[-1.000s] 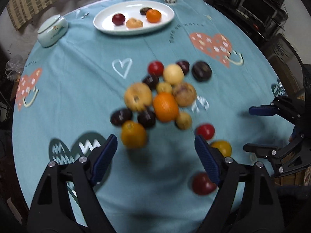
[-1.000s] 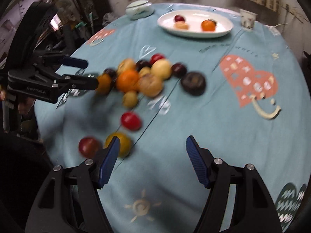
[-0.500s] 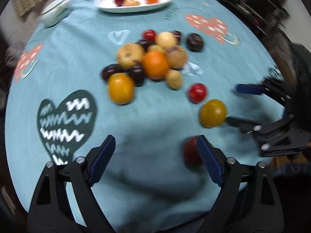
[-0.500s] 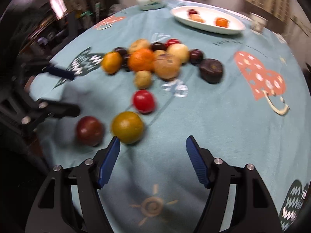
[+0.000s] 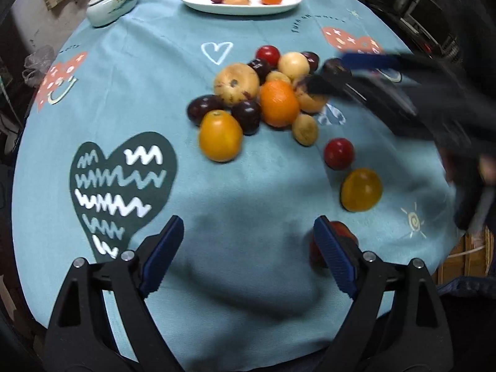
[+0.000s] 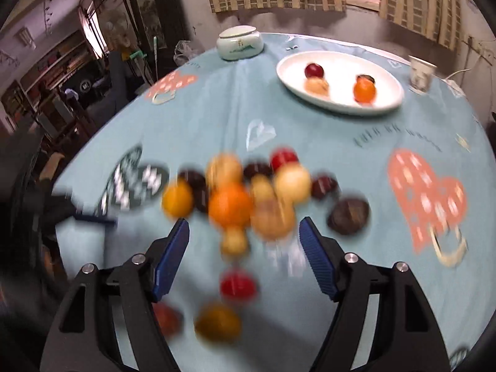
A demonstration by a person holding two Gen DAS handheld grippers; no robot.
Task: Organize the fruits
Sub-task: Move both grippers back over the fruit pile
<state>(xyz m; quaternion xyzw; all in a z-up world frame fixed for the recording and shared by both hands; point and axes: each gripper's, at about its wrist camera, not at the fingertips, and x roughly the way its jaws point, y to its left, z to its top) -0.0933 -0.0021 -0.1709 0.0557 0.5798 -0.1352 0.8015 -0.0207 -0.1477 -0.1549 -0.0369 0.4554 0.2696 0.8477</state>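
A pile of loose fruit [image 5: 266, 93] lies mid-table: oranges, dark plums, red and tan ones. Apart from it lie a red fruit [image 5: 338, 153], a yellow-orange one [image 5: 361, 189] and a dark red one [image 5: 342, 232]; the dark red one sits just behind my left gripper's right finger. My left gripper [image 5: 246, 232] is open over bare cloth. My right gripper [image 6: 244, 229] is open and hangs over the near side of the blurred pile [image 6: 241, 198]. In the left wrist view it is a blur over the pile's right side. A white plate [image 6: 341, 71] at the back holds several fruits.
A teal patterned cloth [image 5: 124, 93] covers the round table. A lidded ceramic jar [image 6: 240, 43] stands left of the plate [image 5: 198, 0], a paper cup [image 6: 420, 73] right of it. Dark furniture surrounds the table. The cloth's near edge is close behind my left gripper.
My right gripper has swept from the near right edge in over the pile. The left gripper drew back toward the near edge, then held still. No fruit was taken.
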